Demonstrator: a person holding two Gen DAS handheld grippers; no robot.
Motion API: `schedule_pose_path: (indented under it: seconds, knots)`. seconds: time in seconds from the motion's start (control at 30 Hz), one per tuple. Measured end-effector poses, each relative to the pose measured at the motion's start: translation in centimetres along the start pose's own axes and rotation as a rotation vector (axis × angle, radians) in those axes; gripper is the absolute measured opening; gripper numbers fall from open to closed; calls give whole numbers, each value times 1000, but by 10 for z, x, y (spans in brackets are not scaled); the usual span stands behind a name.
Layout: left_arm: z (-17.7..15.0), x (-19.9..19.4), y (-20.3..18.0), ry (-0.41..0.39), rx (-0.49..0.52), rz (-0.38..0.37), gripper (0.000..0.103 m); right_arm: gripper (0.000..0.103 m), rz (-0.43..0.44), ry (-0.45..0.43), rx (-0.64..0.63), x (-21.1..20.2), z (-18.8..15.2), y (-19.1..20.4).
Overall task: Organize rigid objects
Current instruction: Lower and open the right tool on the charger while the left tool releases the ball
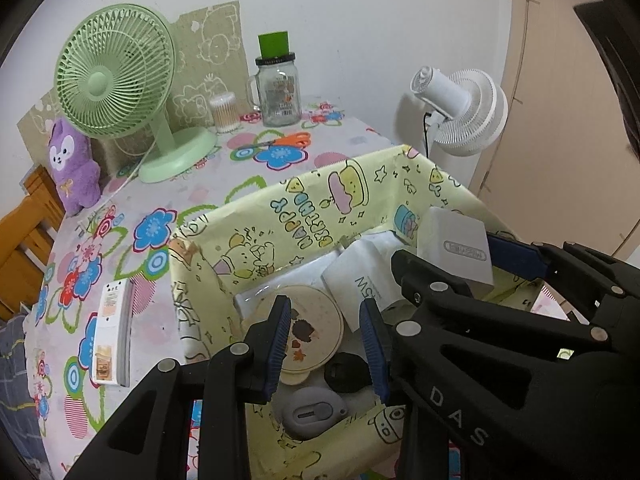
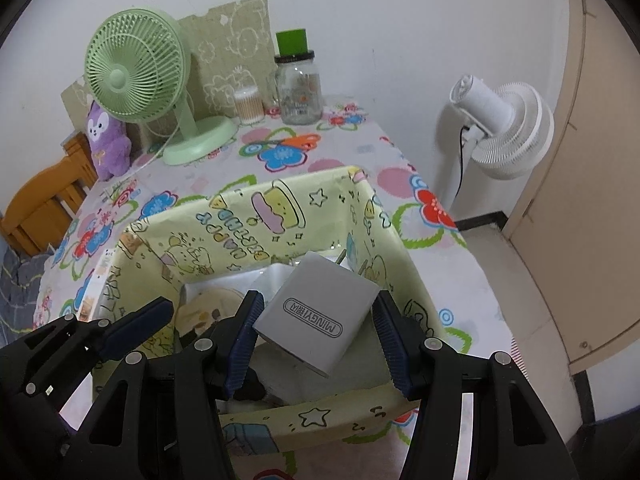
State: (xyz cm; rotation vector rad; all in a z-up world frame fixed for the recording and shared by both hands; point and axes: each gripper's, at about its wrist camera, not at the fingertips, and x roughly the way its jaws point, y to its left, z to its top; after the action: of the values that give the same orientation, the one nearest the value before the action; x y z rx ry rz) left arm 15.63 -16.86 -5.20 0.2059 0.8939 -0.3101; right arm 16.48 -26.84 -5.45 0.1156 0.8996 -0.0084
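Note:
A yellow cartoon-print box stands on the flowered table. Inside lie a round beige compact, a grey box cutter, a black object and white packets. My left gripper is open over the box, above the compact, holding nothing. My right gripper is over the box with a white charger block between its fingers. The left finger touches the charger; a gap shows at the right finger. The charger hangs tilted above the box contents.
A white notepad lies on the table left of the box. Behind are a green desk fan, a purple plush, orange scissors, a cotton-swab tub and a glass jar. A white floor fan stands right.

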Motion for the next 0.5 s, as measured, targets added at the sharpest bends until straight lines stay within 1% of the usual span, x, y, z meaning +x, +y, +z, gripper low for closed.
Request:
schedule_pose_path:
  seconds: [0.1, 0.17, 0.33, 0.4, 0.47, 0.5]
  knots:
    - [1, 5, 0, 15, 0, -3, 38, 60, 1, 16, 6, 6, -1, -1]
    - [1, 6, 0, 22, -4, -8, 41, 60, -6, 14, -7, 6, 0, 0]
    - [1, 7, 3, 24, -11, 4, 61, 61, -3, 16, -10, 7, -1, 1]
    - [0, 5, 3, 20, -11, 3, 63, 63, 3, 14, -3, 7, 0, 0]
    - [0, 3, 2, 16, -8, 5, 67, 69, 7, 15, 1, 6, -1, 0]
    - [-1, 1, 2, 13, -6, 6, 70, 69, 8, 13, 3, 5, -1, 0]
